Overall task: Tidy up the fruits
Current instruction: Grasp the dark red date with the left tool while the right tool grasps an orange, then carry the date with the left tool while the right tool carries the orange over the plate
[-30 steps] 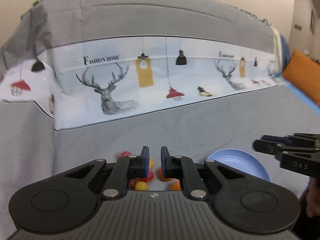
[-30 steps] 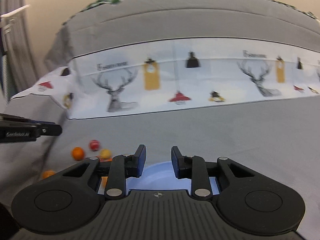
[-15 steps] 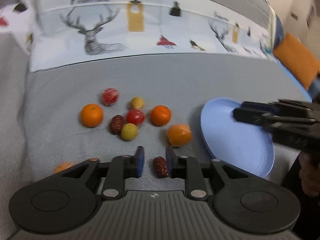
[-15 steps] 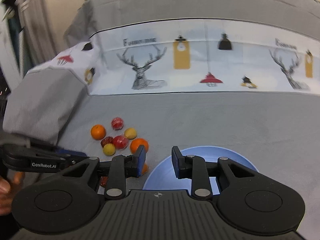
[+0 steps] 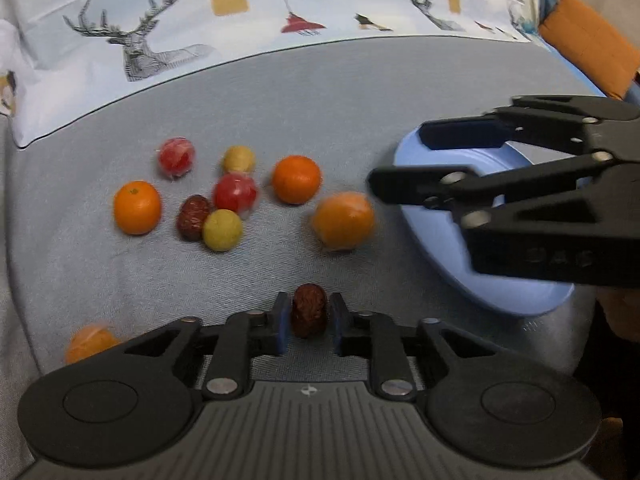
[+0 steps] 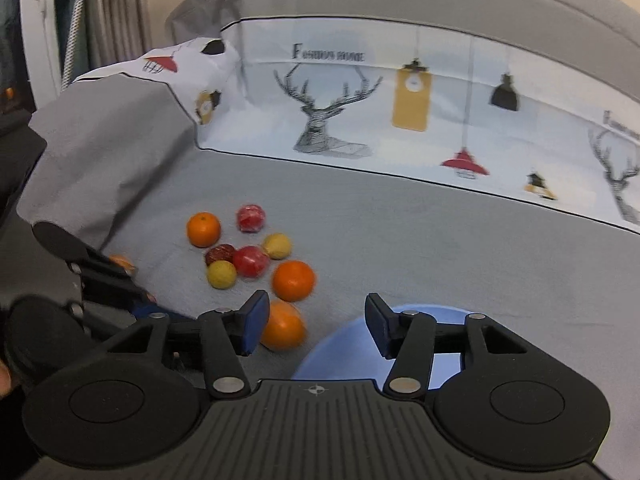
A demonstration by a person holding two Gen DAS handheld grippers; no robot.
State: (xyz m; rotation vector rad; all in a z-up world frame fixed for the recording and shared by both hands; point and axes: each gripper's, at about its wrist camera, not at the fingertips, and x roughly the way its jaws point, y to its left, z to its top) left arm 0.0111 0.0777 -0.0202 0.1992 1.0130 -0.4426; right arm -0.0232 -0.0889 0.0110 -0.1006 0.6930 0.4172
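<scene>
**Closing in on the red date**

Sitting between the blue pads of the left gripper (image 5: 308, 322), a wrinkled red date (image 5: 308, 314) rests on the grey cover (image 5: 360, 92), a little apart from the main cluster of fruit. The jaws have just been closing around it, and I judge they are at or near contact, though a firm pinch is not clear. That gripper pitches steeply down onto the fabric. Beyond lie two oranges (image 5: 137, 207), red and yellow fruits and a second date. The right gripper (image 6: 316, 326) has just been opening and stands wide and empty, angled towards a blurred orange (image 6: 283, 329) beside the blue plate (image 6: 352, 350), probably the collecting spot.
</scene>
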